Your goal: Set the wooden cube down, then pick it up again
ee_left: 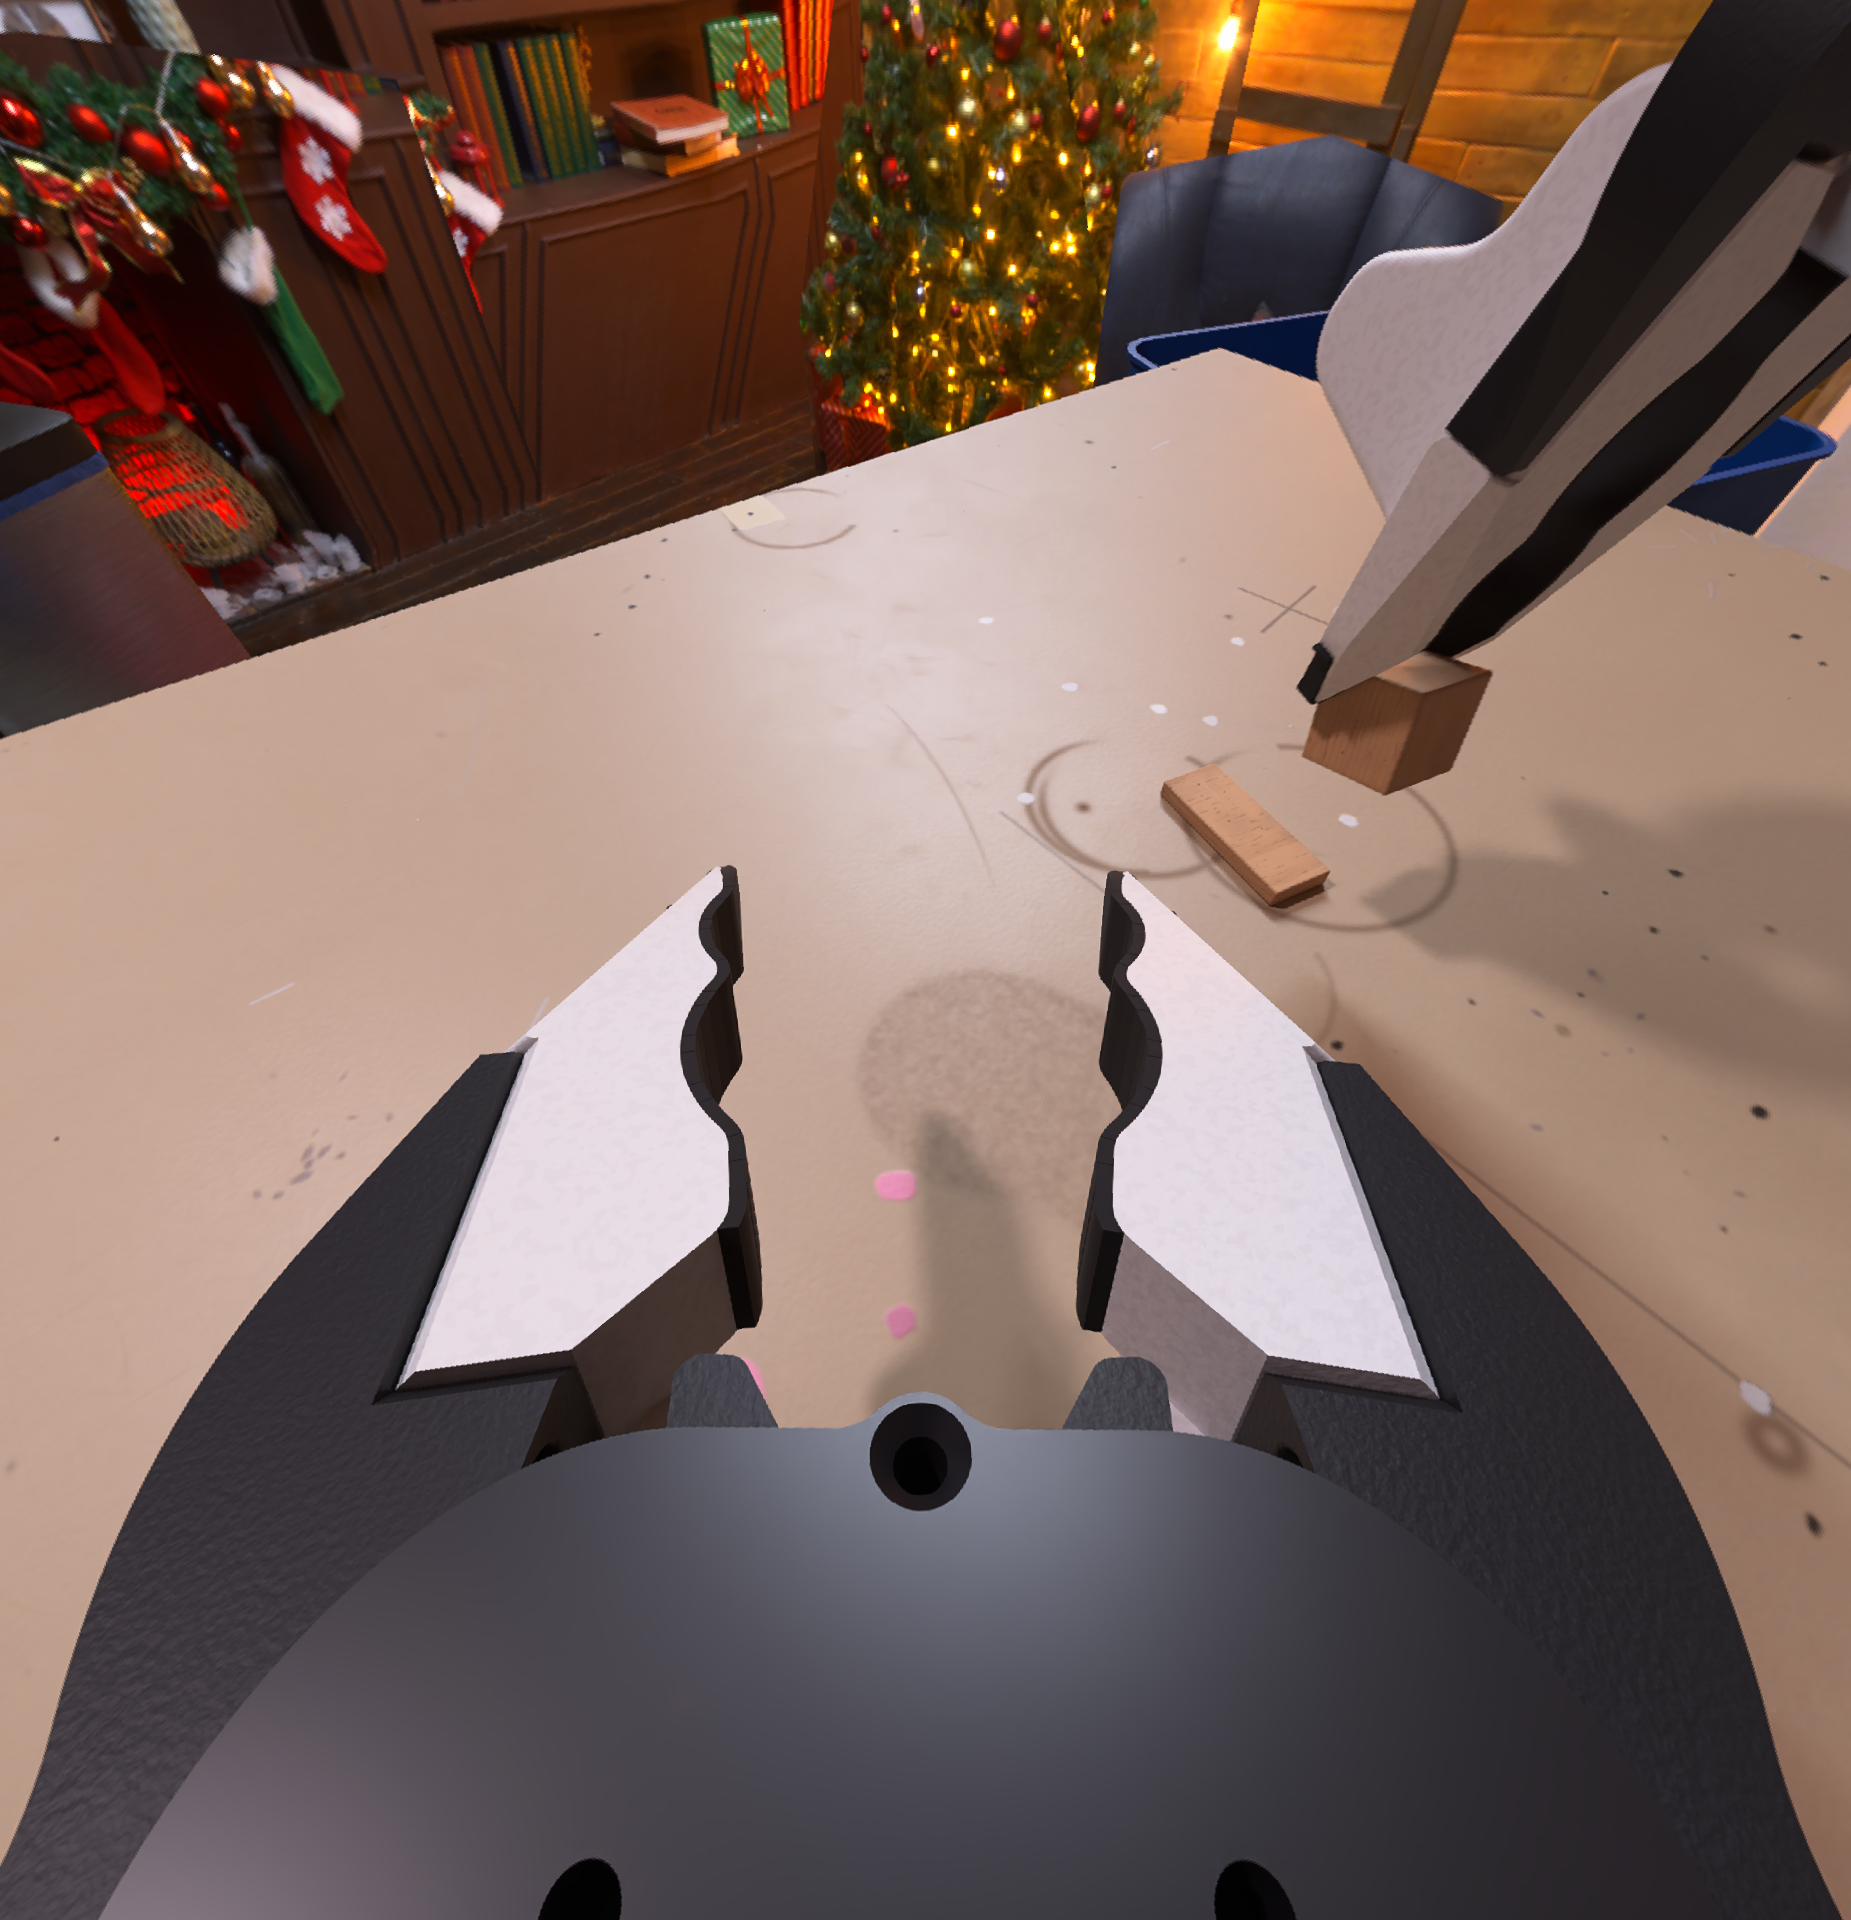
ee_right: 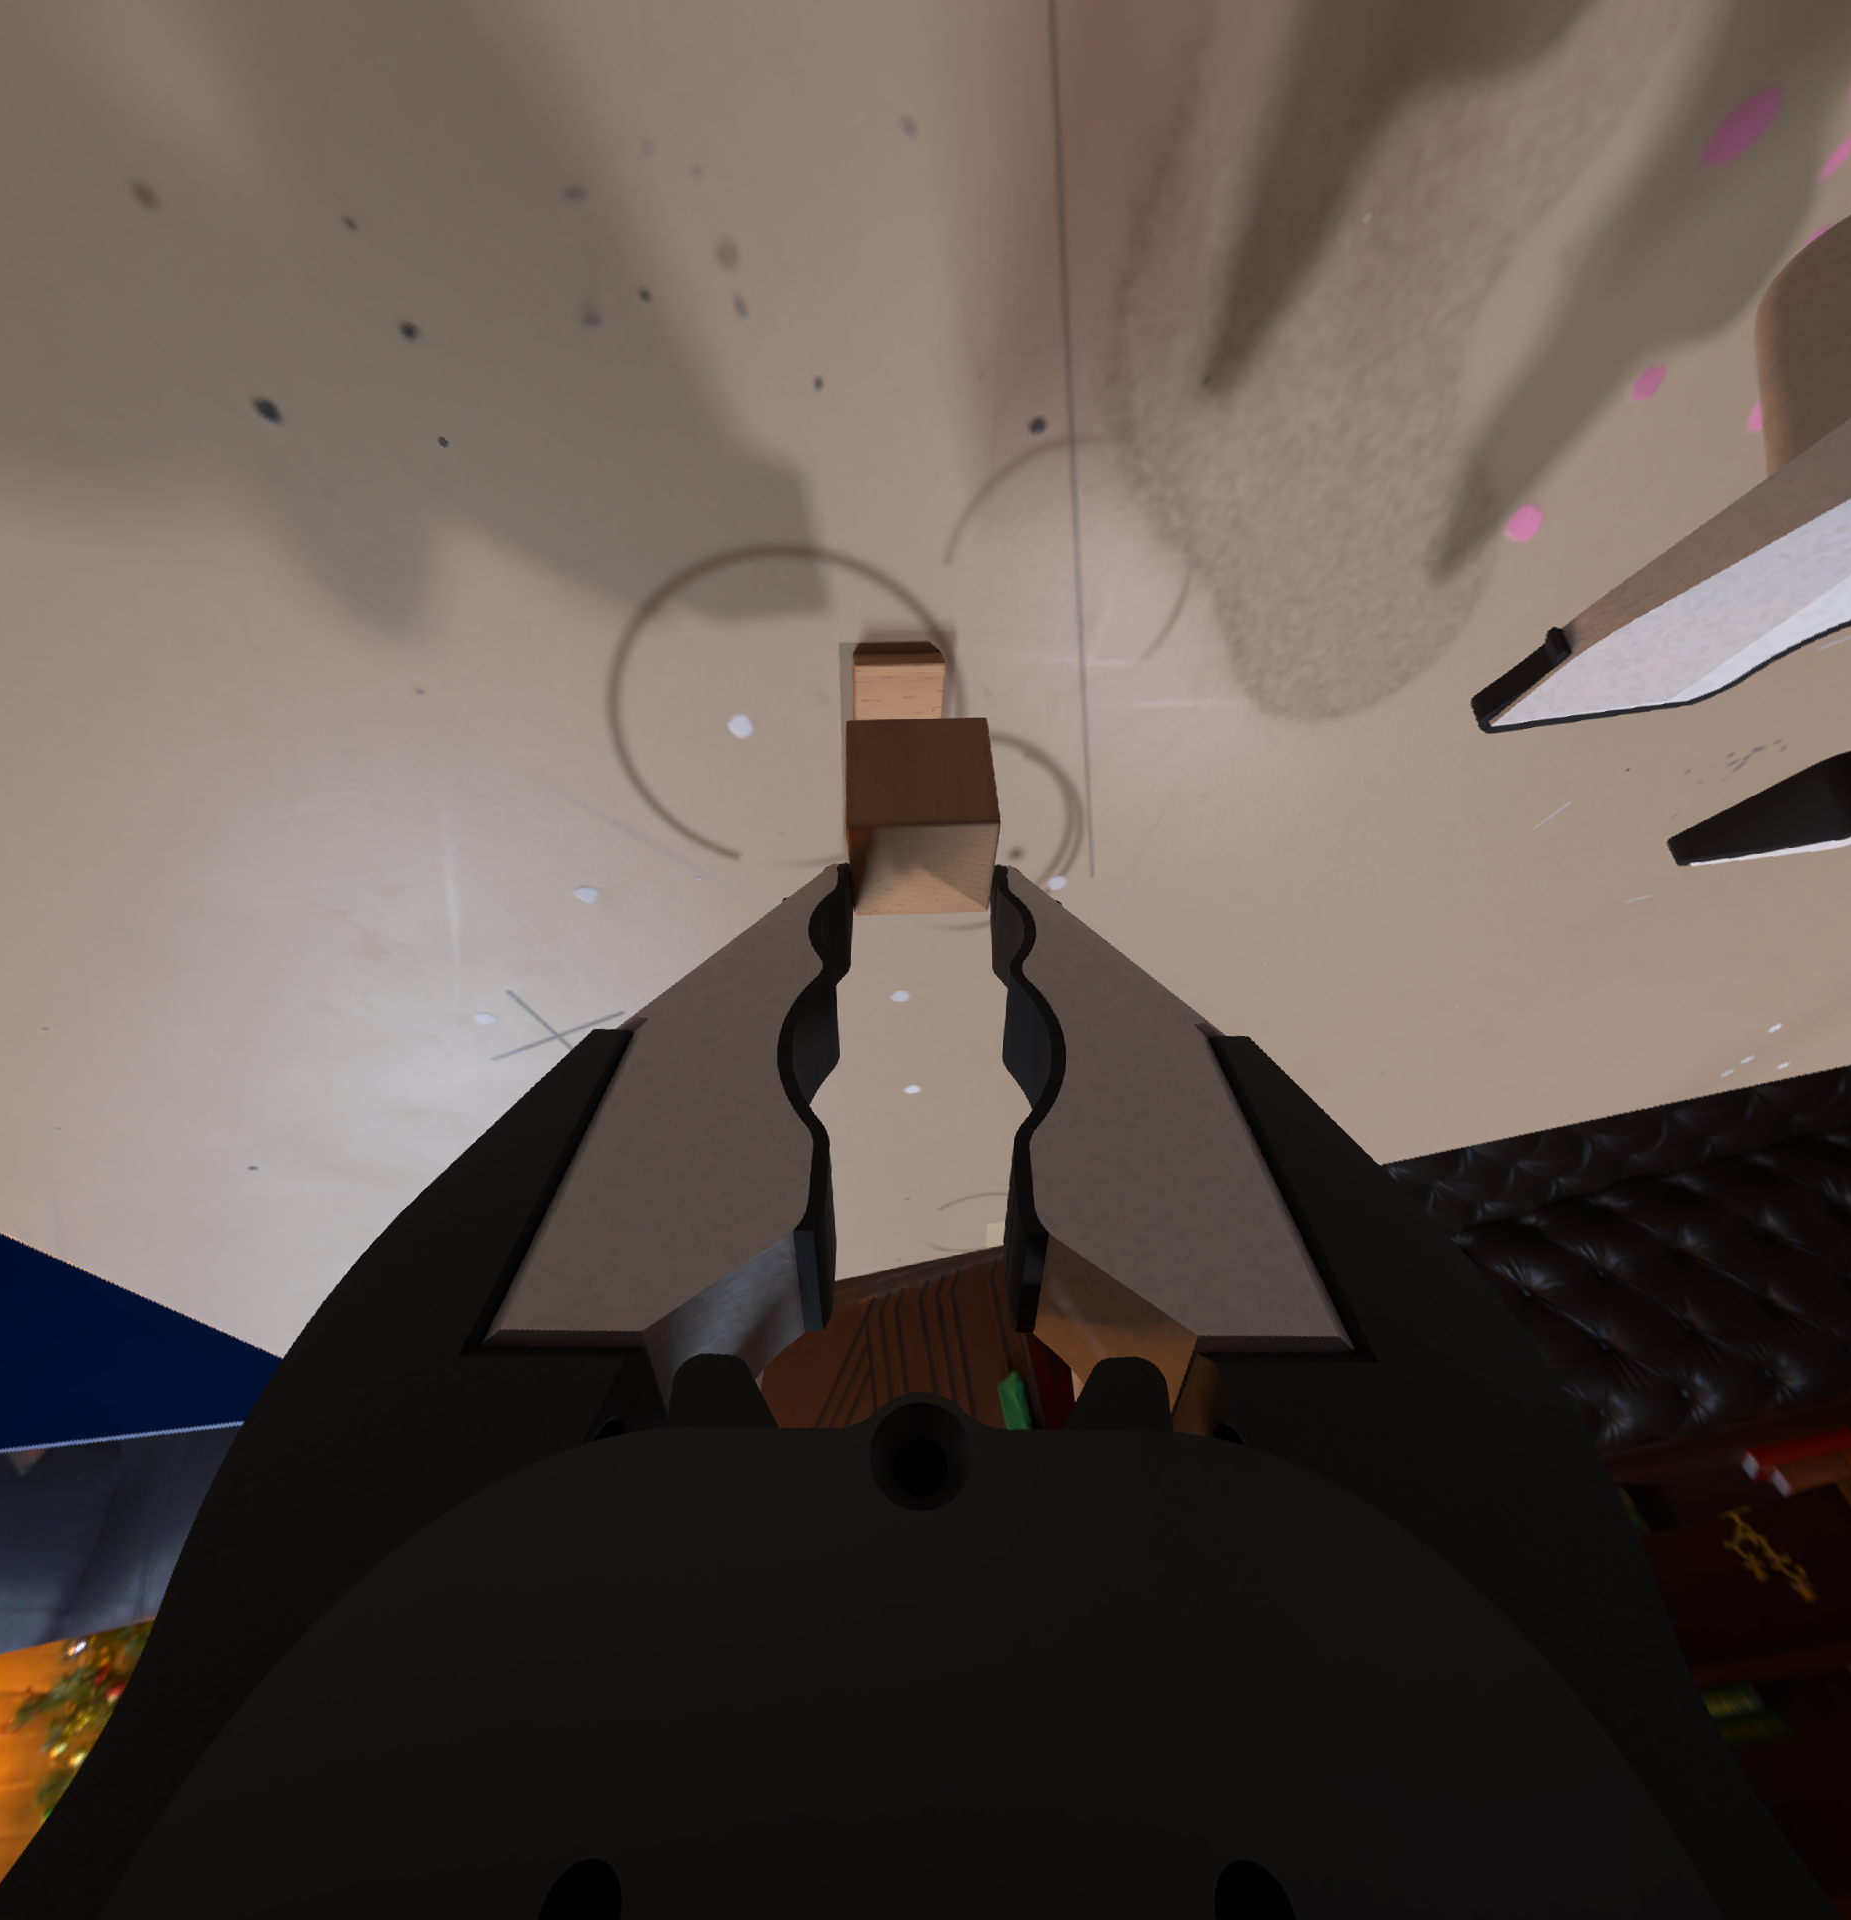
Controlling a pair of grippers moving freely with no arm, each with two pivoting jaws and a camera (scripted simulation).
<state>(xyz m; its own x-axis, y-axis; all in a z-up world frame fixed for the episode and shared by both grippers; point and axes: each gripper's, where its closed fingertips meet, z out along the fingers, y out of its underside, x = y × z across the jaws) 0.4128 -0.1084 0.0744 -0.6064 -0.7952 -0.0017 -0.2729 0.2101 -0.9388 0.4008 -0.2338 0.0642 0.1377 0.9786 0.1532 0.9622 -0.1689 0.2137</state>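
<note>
The wooden cube (ee_left: 1394,722) hangs a little above the tan table (ee_left: 588,810), pinched at its top between the tips of my right gripper (ee_left: 1420,660). In the right wrist view the cube (ee_right: 921,805) sits between the fingertips of that gripper (ee_right: 921,883), which is shut on it. My left gripper (ee_left: 919,894) is open and empty, low over the table, to the left of the cube. Its fingers (ee_right: 1669,655) show at the right edge of the right wrist view.
A flat wooden plank (ee_left: 1245,834) lies on the table just left of and below the cube; it also shows beyond the cube in the right wrist view (ee_right: 898,675). A dark armchair (ee_left: 1285,229) and a blue bin (ee_left: 1227,343) stand past the far edge.
</note>
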